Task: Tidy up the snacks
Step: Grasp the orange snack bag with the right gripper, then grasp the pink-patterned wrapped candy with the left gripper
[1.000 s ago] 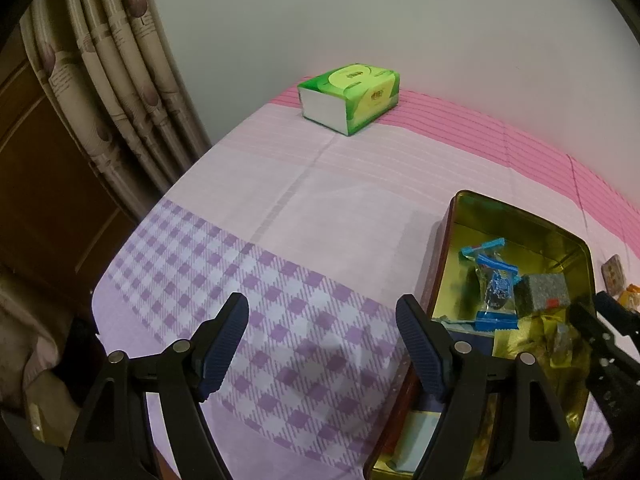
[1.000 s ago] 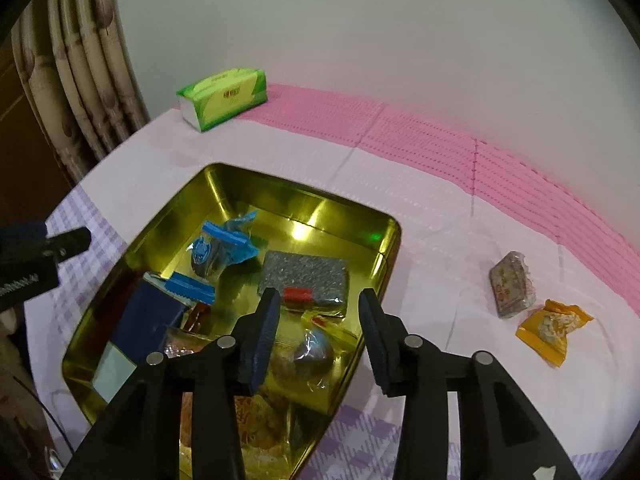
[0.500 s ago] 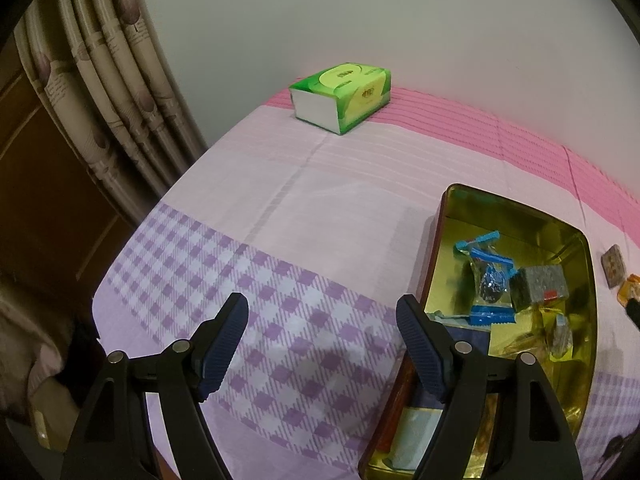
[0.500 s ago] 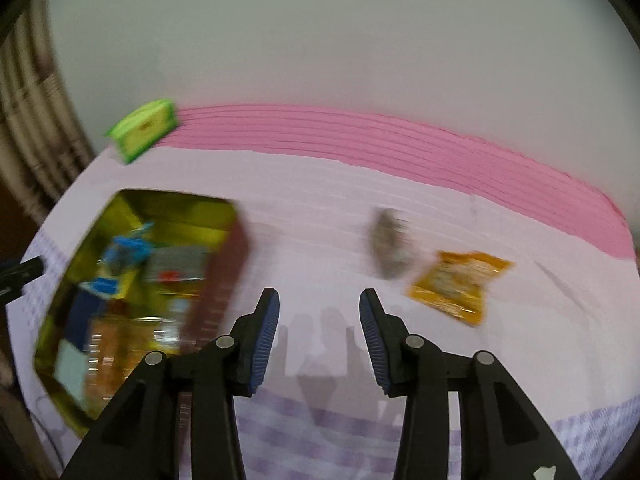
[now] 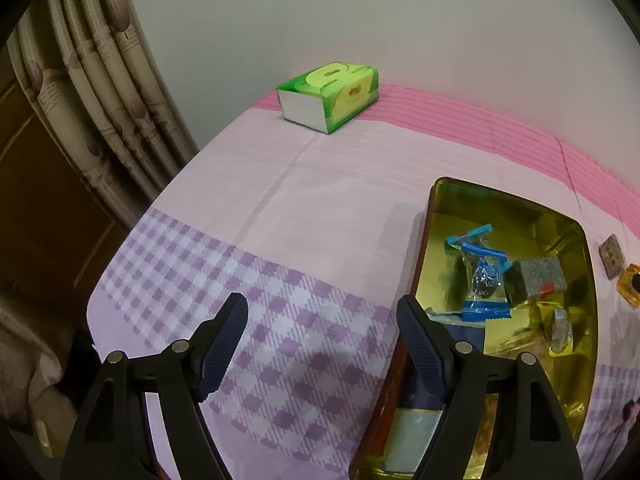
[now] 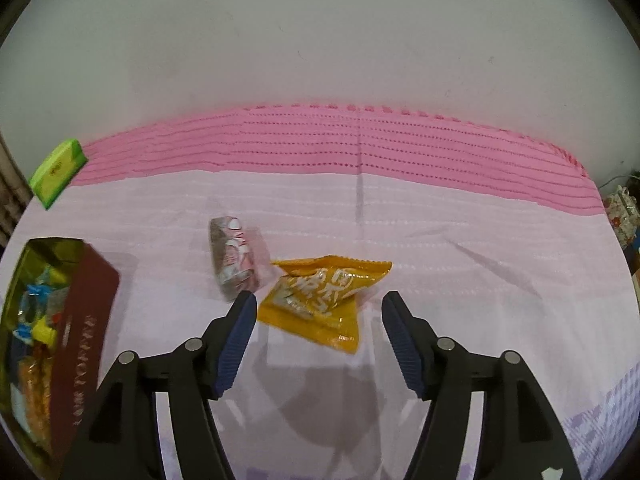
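Right gripper jaws opening, nothing between, poised over orange snack packet at 12 o'clock; pink packet touching it at 10; gold tin at 9. Step: fetching loose snack. Next: lower, straddle packet, close

Left gripper wide, empty

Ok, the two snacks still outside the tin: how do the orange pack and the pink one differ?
The orange pack is the larger, flat and crumpled; the pink pack is a smaller block shape. The orange pack lies just ahead of the opening right gripper, between its finger lines; the pink pack lies off to the left, nearer the tin. The two look to touch at one corner. Both lie on the cloth, ungripped.
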The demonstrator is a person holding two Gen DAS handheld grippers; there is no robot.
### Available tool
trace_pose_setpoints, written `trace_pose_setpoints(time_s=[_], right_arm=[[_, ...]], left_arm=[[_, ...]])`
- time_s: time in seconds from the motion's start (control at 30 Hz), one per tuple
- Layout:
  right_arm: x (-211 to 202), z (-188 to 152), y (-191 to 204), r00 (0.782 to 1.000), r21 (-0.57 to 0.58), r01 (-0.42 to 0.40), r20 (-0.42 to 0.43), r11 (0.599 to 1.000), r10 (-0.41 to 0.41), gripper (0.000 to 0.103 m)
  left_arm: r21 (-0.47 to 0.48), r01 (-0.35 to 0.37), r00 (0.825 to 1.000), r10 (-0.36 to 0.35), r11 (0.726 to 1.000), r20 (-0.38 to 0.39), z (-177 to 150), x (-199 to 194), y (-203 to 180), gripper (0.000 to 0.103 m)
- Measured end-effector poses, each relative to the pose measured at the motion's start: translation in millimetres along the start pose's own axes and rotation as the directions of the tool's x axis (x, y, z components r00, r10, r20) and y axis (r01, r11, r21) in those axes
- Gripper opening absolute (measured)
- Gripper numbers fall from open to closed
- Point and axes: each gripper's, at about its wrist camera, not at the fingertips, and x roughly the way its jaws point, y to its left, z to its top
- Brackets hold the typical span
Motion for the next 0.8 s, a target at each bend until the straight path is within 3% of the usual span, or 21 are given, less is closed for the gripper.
trace_pose_setpoints(time_s=[0.3, 0.53, 0.8], right_arm=[[31.4, 2.5, -5.4, 1.0, 0.015, -0.021, -0.001, 1.0, 0.021, 0.064], [35.0, 4.5, -10.6, 0.999, -0.012, -0.038, 0.037, 0.999, 0.039, 0.049], [27.6, 0.6, -36.6, 0.998, -0.004, -0.028, 0.058, 1.0, 0.029, 0.044]], left_arm=[[0.02, 0.019, 0.997, -0.021, 1.0, 0.079, 0.0, -12.7, -12.3, 0.078], [0.064, 0.032, 0.997, -0.036, 0.997, 0.061, 5.5, -19.1, -38.1, 0.078], [0.145, 0.119, 0.99, -0.128, 0.982, 0.059, 20.3, -35.7, -98.3, 0.078]])
